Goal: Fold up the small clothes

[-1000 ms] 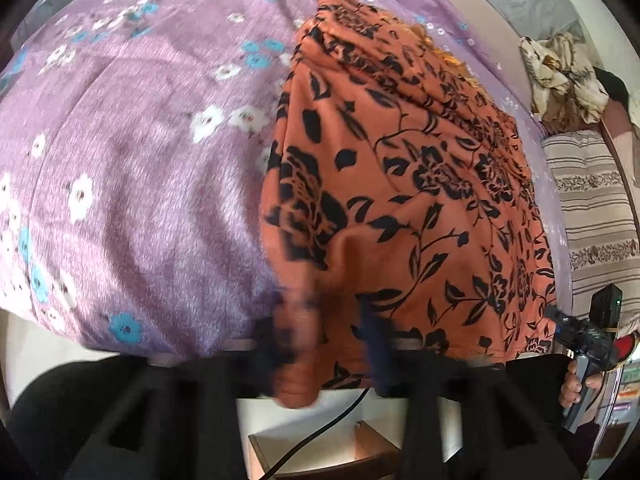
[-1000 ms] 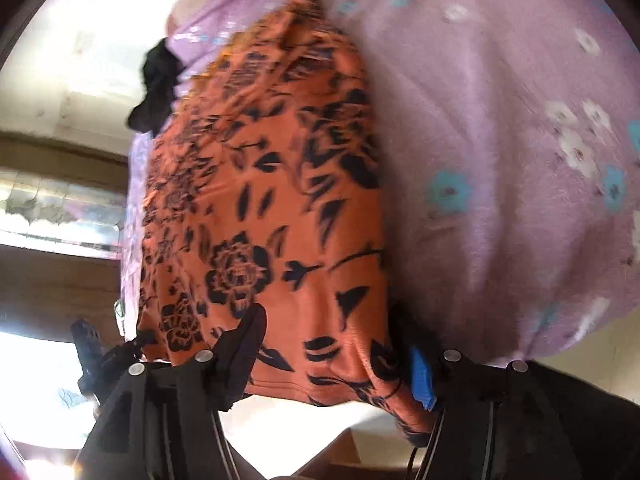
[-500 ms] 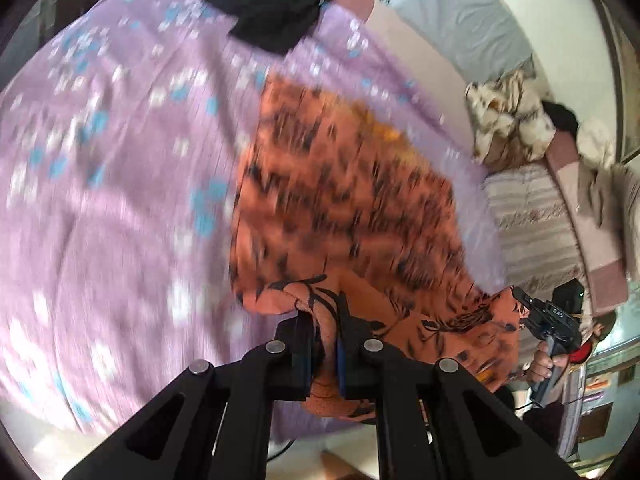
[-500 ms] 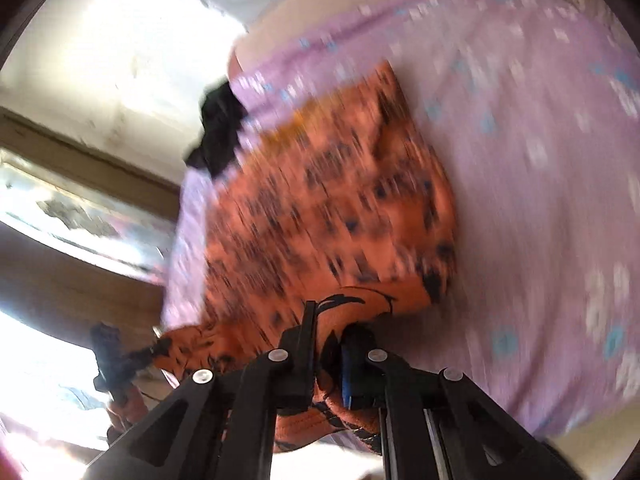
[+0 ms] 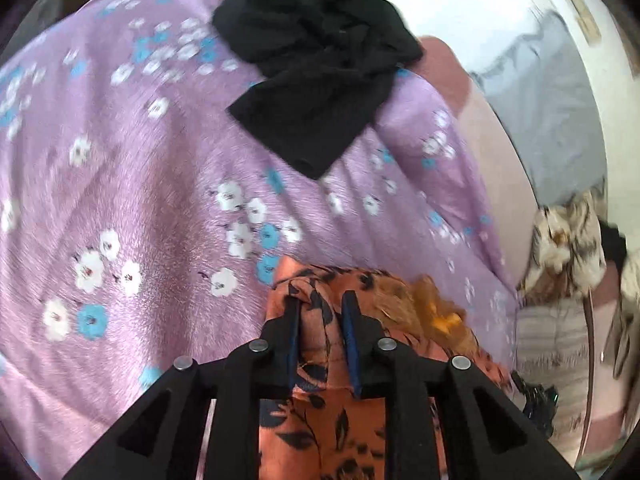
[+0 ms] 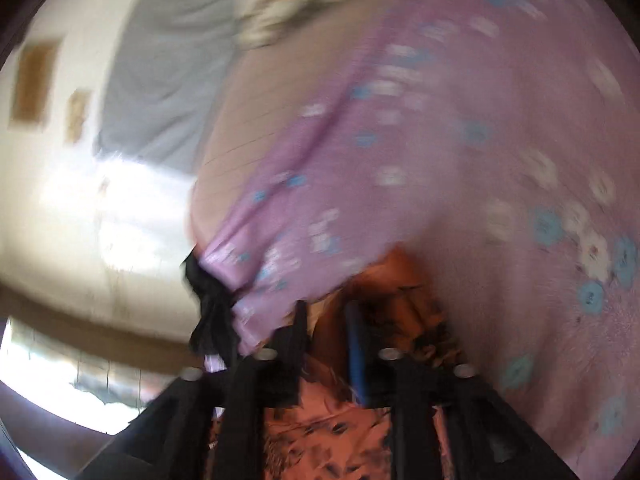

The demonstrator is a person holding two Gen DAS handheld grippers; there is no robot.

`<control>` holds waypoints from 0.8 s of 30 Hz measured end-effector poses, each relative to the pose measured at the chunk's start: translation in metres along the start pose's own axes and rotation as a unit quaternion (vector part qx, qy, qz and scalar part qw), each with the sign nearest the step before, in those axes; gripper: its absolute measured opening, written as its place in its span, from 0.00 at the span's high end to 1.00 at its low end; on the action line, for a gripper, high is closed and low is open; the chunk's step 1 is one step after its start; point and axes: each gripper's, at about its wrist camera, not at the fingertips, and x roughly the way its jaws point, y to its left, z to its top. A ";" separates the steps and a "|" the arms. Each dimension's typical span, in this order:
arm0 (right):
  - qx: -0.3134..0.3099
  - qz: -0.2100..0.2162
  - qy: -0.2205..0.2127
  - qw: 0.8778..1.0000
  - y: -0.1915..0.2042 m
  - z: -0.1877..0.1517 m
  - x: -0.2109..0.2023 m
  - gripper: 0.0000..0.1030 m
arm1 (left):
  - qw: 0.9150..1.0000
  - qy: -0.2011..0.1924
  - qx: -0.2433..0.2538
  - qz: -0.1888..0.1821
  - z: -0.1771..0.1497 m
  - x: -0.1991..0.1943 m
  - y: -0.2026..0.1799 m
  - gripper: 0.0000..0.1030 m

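On bed: purple flowered bedspread (image 5: 120,168) under everything. Black garment (image 5: 316,72) crumpled far side. Orange flowered garment (image 5: 320,412) near edge, bunched fold between both grippers. Left gripper (image 5: 320,332) opening, cloth between pads. Right gripper (image 6: 326,344) opening; view blurred. Risk: uneven release, fold slumps, springs open.

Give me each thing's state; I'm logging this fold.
Orange garment: bunched between both claws, edge carried over itself.
Black garment: crumpled, unfolded, on the bedspread.
Left claw: jaws opening, orange cloth between them.
Right claw: jaws opening, orange cloth between them; blurred.
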 end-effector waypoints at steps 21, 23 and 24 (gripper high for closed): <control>-0.366 -0.168 0.108 0.909 0.096 -0.163 0.031 0.52 | 0.967 -0.017 0.206 0.148 -0.178 -0.025 -0.069 0.18; -0.372 -0.205 0.129 0.896 0.086 -0.169 0.052 0.55 | 0.959 -0.005 0.221 0.177 -0.178 -0.011 -0.065 0.18; -0.377 -0.230 0.133 0.887 0.081 -0.167 0.068 0.58 | 0.958 -0.005 0.222 0.184 -0.176 -0.007 -0.063 0.18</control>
